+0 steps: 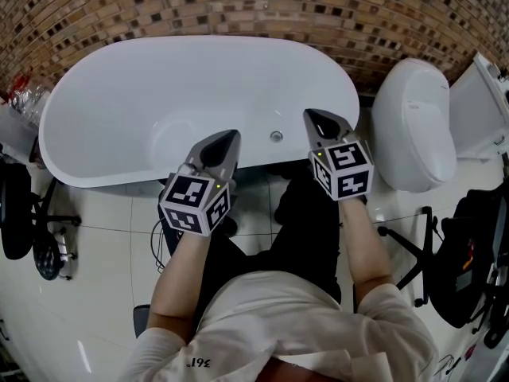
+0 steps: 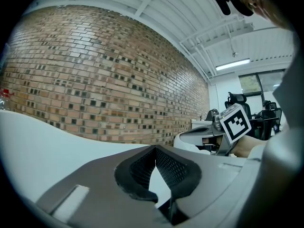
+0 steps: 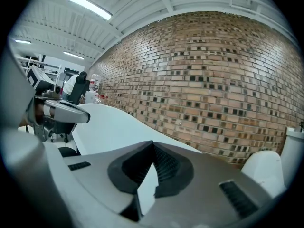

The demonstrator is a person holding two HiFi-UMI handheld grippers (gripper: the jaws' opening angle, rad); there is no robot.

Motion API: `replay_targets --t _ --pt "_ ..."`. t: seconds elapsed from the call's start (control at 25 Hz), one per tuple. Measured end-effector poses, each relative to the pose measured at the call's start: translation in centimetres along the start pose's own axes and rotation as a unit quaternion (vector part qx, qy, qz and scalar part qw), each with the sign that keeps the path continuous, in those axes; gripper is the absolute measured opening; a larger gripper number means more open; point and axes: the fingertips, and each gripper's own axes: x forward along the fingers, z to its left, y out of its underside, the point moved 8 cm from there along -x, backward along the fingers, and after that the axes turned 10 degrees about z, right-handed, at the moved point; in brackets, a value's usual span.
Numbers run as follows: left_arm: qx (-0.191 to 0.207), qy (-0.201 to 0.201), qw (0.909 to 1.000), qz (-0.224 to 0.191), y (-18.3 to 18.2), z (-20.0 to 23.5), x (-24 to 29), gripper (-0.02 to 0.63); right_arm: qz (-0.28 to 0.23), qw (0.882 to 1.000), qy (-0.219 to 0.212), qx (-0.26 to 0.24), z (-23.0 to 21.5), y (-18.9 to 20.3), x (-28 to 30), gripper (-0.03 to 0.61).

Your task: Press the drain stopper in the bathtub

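Left gripper [image 1: 231, 137] jaws closed, empty, right gripper [image 1: 311, 116] jaws closed, empty, both at white bathtub [image 1: 199, 78] near rim, drain stopper [image 1: 276, 136] between them

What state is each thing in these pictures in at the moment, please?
Bathtub: empty, no water visible.
Drain stopper: untouched; raised or pressed cannot be told.
Toilet: lid down.
Left gripper: shut, nothing between its fingers.
Right gripper: shut, nothing between its fingers.

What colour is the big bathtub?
White; the glossy oval bathtub shows best in the head view.
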Motion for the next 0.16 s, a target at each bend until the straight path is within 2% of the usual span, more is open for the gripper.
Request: replay_targets --t 0.16 --pt "0.0 -0.001 1.0 -0.001 -0.12 0.08 -0.16 0.0 0.0 1.0 -0.004 -0.005 0.29 -0.31 0.08 0.015"
